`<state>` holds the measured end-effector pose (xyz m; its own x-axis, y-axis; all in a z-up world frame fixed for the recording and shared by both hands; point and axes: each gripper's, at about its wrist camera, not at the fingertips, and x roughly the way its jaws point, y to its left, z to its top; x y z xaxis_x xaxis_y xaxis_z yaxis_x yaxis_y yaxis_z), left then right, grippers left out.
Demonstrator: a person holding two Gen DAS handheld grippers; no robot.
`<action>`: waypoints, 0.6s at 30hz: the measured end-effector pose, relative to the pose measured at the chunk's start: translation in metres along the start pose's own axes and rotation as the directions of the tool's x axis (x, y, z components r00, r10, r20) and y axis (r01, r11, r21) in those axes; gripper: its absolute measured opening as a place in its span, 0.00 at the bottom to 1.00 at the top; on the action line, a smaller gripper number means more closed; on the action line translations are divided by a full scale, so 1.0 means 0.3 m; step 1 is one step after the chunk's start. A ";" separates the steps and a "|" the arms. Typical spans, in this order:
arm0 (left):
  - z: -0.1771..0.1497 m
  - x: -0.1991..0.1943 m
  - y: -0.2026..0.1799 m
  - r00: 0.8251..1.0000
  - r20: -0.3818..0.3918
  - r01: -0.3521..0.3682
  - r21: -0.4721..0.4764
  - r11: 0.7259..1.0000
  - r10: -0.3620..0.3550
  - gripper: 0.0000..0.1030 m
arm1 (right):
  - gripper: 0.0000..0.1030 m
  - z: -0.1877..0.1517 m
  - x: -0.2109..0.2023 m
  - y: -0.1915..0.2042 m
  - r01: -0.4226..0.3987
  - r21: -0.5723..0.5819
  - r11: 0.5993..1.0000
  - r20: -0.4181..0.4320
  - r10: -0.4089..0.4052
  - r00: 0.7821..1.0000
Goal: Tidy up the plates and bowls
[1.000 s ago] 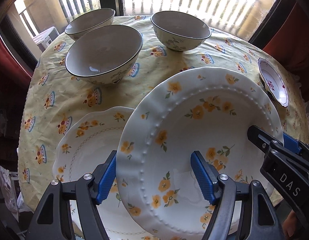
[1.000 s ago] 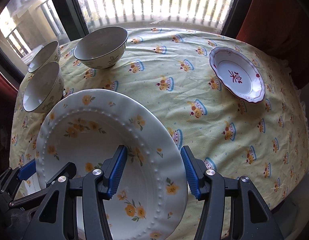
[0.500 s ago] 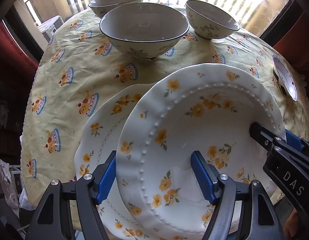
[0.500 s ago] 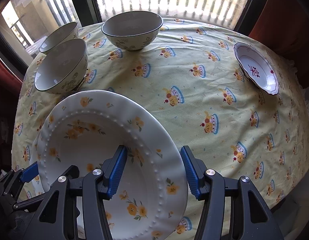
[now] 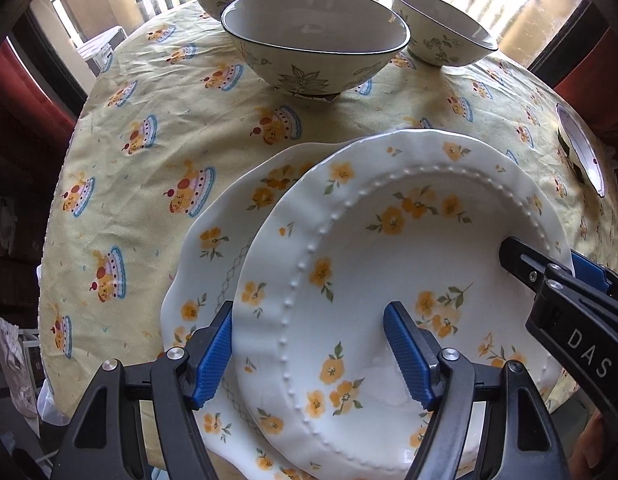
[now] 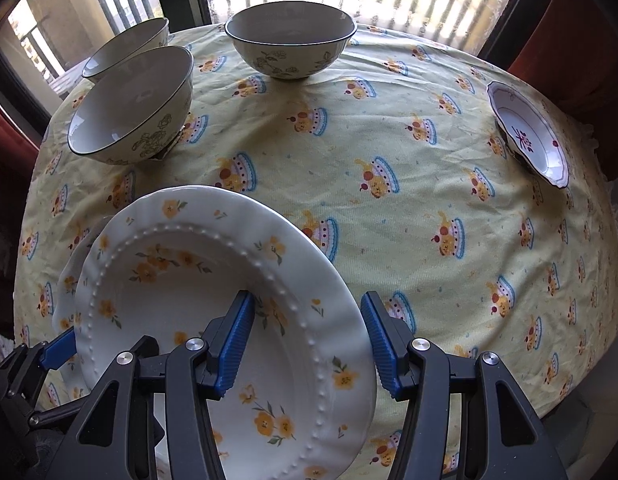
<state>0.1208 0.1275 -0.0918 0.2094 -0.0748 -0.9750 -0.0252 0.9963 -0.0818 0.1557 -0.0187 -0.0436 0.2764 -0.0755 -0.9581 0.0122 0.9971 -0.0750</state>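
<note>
Beaded plate (image 5: pixel 389 264) now lower over second plate (image 5: pixel 213 240), bowls nearer

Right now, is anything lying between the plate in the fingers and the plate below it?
Nothing visible. The upper plate, with both grippers at its rim, hangs over the lower plate, whose exposed part is bare. The bowls stand farther back. The covered part cannot be seen.
</note>
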 end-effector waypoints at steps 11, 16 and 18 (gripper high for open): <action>-0.005 0.006 -0.046 0.991 0.049 -0.124 -0.030 0.992 0.125 0.78 | 0.57 0.000 0.023 0.012 -0.007 -0.034 0.999 0.018 0.007 1.000; -0.010 -0.003 -0.100 0.972 0.091 -0.219 0.035 0.975 0.216 0.78 | 0.57 -0.006 0.025 0.008 -0.027 -0.034 0.999 0.011 0.027 1.000; -0.009 -0.006 -0.091 0.977 0.076 -0.203 0.036 0.978 0.200 0.76 | 0.57 -0.012 0.024 -0.002 -0.046 -0.026 0.999 -0.001 0.046 0.999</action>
<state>0.1184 0.1003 -0.0882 0.2734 0.1297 -0.9531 -0.0326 0.9916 0.1256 0.1544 -0.0198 -0.0516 0.2754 -0.0294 -0.9609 -0.0259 0.9989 -0.0379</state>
